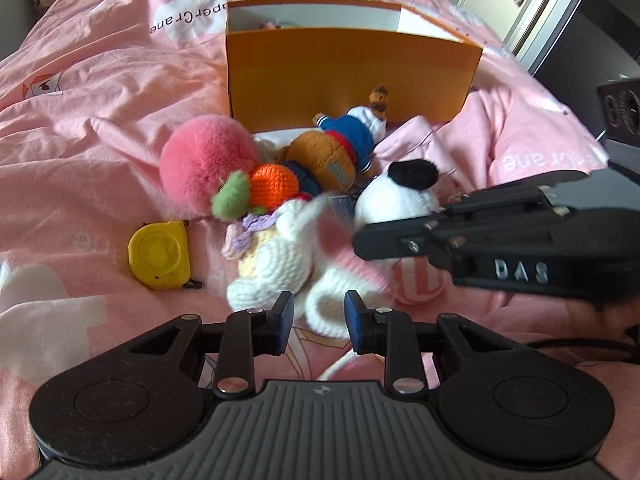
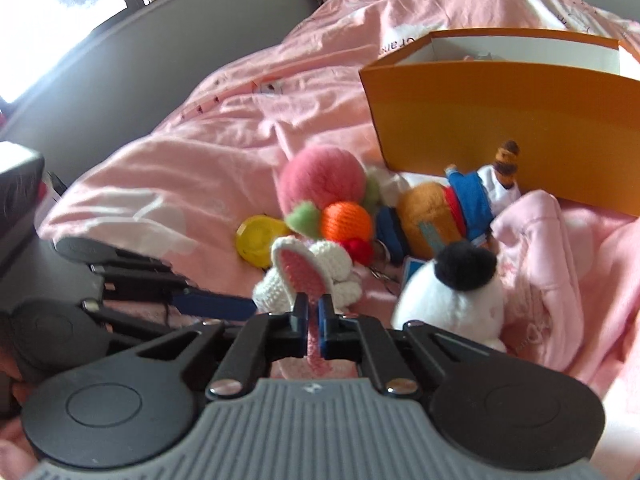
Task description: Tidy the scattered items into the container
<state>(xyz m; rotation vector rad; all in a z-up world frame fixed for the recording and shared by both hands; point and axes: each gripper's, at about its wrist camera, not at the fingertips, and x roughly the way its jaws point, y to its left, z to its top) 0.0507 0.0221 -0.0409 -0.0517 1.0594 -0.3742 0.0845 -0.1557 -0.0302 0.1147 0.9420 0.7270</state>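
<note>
A white crochet rabbit (image 1: 276, 264) with pink-lined ears lies on the pink duvet in front of an open orange box (image 1: 352, 68). My right gripper (image 2: 314, 312) is shut on one pink ear, which runs between its pads. My left gripper (image 1: 319, 310) is closed on a white crocheted part of the rabbit's lower body. Around the rabbit lie a pink pompom (image 1: 208, 160), an orange crochet ball (image 1: 274, 190), a bear in a blue jacket (image 1: 340, 148), a white plush with a black ear (image 1: 400, 196) and a yellow tape measure (image 1: 160, 256).
The box (image 2: 500, 120) stands just behind the toy pile, and small items show inside it. A crumpled pink cloth (image 2: 540, 248) lies to the right of the toys. A dark device (image 1: 620, 112) sits at the bed's right edge, and a grey wall (image 2: 120, 72) runs along the left.
</note>
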